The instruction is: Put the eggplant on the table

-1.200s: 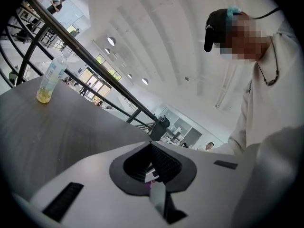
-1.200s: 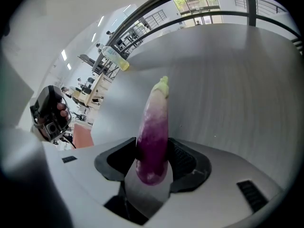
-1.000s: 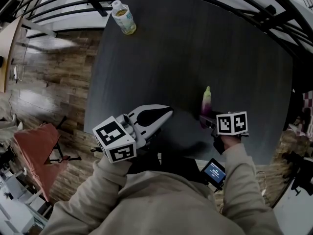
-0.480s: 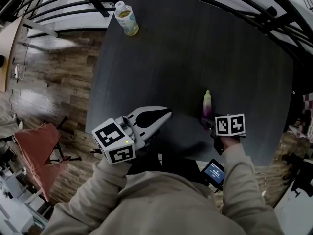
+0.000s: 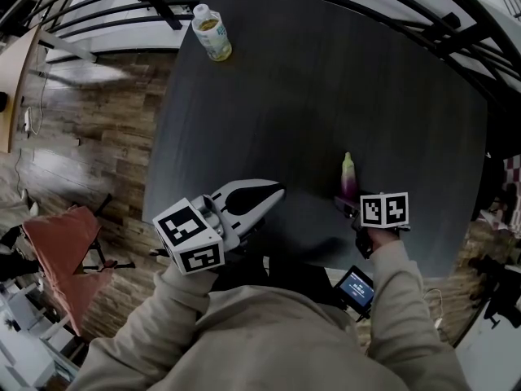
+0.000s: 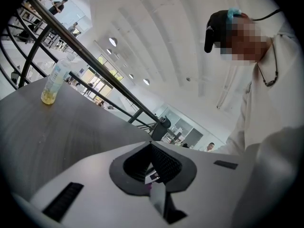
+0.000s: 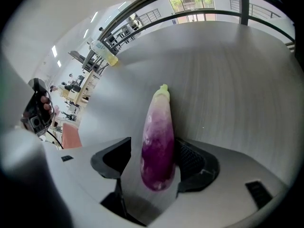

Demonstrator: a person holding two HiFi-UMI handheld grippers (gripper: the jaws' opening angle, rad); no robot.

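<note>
Your right tongs (image 7: pixel 153 156) have just been opening wide; the purple eggplant (image 7: pixel 159 132) is lying loose between them on the table (image 7: pixel 237 70), well apart from the bottle (image 7: pixel 105 51). Be pulling straight back, nudging nothing.

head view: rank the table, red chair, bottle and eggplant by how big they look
1. table
2. red chair
3. bottle
4. eggplant, close behind the bottle; its near end is hidden, so that pair is unsure
</note>
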